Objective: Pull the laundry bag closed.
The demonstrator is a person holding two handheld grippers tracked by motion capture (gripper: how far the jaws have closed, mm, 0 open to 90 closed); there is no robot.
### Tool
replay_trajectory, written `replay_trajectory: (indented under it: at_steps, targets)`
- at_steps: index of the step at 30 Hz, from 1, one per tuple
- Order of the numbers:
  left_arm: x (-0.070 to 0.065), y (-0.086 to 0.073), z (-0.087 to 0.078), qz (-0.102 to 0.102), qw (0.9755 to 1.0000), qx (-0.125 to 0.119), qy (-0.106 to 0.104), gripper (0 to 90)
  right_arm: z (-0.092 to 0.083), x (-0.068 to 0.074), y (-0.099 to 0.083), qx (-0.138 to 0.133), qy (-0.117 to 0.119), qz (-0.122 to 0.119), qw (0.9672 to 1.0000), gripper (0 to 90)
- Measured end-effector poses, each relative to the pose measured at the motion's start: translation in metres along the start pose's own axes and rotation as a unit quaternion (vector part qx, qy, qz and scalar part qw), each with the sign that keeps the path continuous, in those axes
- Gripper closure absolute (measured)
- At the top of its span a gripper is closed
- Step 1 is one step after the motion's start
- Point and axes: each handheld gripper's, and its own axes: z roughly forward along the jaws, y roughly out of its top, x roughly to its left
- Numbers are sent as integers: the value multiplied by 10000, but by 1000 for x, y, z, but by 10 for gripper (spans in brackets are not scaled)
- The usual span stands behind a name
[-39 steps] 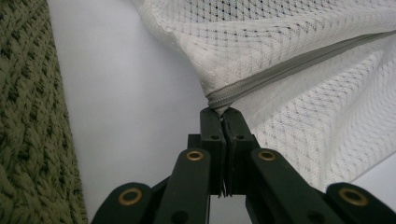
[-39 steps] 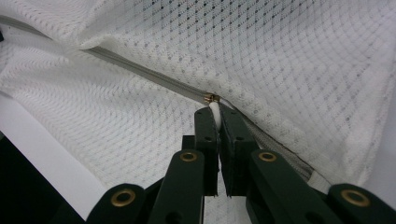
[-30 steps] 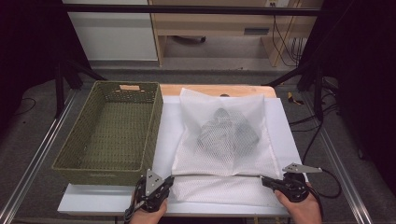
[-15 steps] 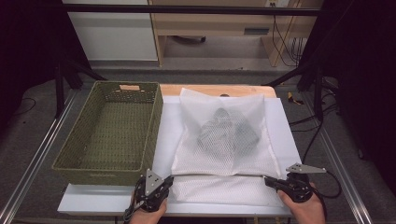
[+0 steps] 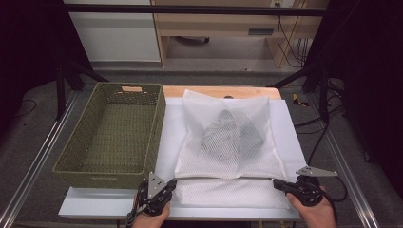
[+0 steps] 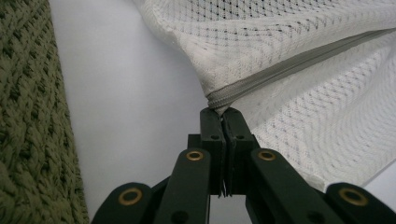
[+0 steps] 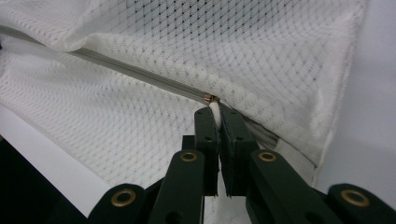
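With your left gripper (image 6: 223, 122) clamped on the zipper's end and your right gripper (image 7: 215, 120) pinching its white pull, keep the mesh laundry bag (image 5: 228, 137) taut on the table (image 5: 114, 206) beside the basket (image 5: 111, 135).

no readable text — labels illegible
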Motion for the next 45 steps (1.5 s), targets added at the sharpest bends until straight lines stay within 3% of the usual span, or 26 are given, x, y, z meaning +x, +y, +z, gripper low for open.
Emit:
replay_trajectory:
  at_steps: [30,45]
  targets:
    - [2,0,0,-9,10000,9,43,887,-11,-17,-8,-24,-225,220,9995,868]
    - [1,-1,2,-10,10000,36,56,886,-13,-23,-9,-94,-362,219,9991,868]
